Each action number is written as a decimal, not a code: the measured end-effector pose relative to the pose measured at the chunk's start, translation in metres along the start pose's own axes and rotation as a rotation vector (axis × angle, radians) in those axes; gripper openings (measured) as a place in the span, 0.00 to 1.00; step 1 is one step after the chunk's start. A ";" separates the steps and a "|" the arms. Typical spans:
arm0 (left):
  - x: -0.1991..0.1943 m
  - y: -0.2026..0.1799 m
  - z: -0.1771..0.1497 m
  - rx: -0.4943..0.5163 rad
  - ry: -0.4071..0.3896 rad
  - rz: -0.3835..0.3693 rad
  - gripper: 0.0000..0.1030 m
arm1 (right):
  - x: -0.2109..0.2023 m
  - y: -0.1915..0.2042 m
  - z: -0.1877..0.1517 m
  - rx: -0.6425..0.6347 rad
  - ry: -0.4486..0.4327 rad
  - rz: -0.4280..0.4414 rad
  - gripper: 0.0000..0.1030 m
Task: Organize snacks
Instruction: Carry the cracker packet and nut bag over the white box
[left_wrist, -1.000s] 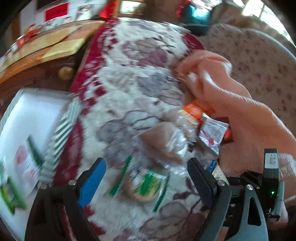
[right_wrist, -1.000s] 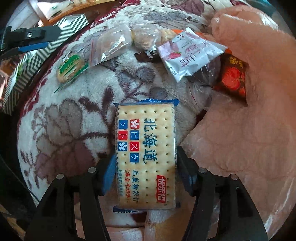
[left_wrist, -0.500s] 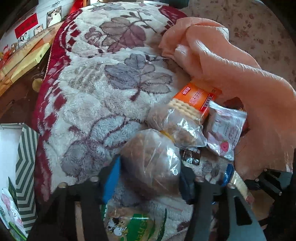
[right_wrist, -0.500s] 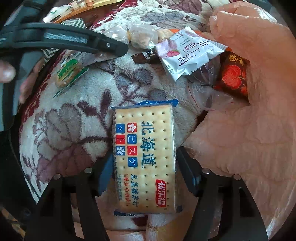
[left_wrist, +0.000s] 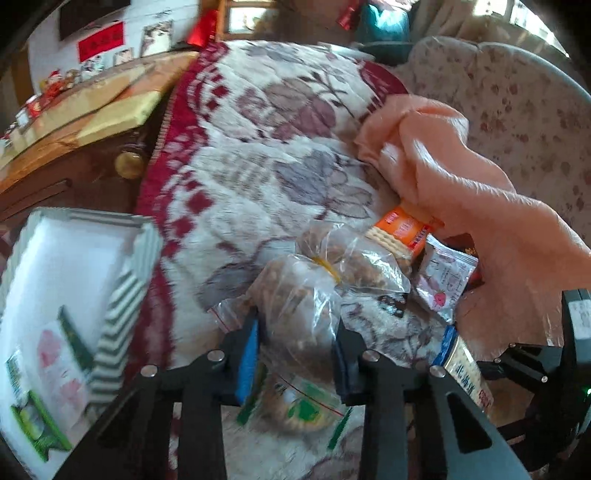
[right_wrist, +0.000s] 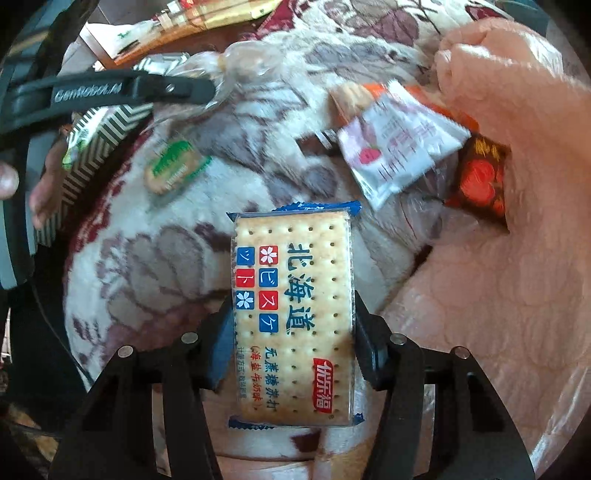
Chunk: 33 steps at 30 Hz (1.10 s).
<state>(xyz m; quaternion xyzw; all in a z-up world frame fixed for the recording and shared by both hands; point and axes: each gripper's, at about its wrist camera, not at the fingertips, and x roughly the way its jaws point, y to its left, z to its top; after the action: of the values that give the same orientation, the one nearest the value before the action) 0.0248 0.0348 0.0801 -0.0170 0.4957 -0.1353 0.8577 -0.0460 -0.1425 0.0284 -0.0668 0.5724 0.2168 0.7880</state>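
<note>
My left gripper (left_wrist: 297, 332) has a clear bag of brown snacks (left_wrist: 299, 295) between its blue pads, and its jaws are closing on it. The bag hangs above a green round cookie packet (left_wrist: 299, 410) that lies on the floral blanket (left_wrist: 258, 147). My right gripper (right_wrist: 293, 325) grips a long cracker pack (right_wrist: 291, 266) by its sides, jaws still closing a little. A second clear bag (left_wrist: 354, 258), an orange cracker pack (left_wrist: 402, 227) and a white strawberry sachet (right_wrist: 399, 147) lie in a heap beyond. A dark red packet (right_wrist: 480, 181) rests against the peach cloth.
A striped box (left_wrist: 122, 295) with a white inside holds several packets at the left edge of the blanket. Peach cloth (left_wrist: 461, 192) is bunched at the right. A wooden dresser (left_wrist: 74, 155) stands behind the box. A hand (right_wrist: 40, 199) shows beside the box.
My left gripper went from wide open above the green packet to closed around the clear bag, then drew back with it. The right gripper tightened on the cracker pack and rose slightly.
</note>
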 end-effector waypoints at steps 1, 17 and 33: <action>-0.004 0.004 -0.002 -0.010 -0.009 0.014 0.35 | -0.001 0.001 0.001 0.001 -0.004 0.001 0.54; -0.046 0.051 -0.030 -0.123 -0.081 0.139 0.35 | -0.009 0.049 0.045 -0.068 -0.084 0.015 0.54; -0.075 0.099 -0.053 -0.241 -0.126 0.219 0.35 | -0.005 0.115 0.094 -0.180 -0.120 0.041 0.54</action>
<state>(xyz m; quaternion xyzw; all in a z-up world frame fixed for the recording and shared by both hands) -0.0343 0.1546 0.1006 -0.0742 0.4526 0.0209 0.8884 -0.0131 -0.0074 0.0808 -0.1125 0.5039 0.2868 0.8070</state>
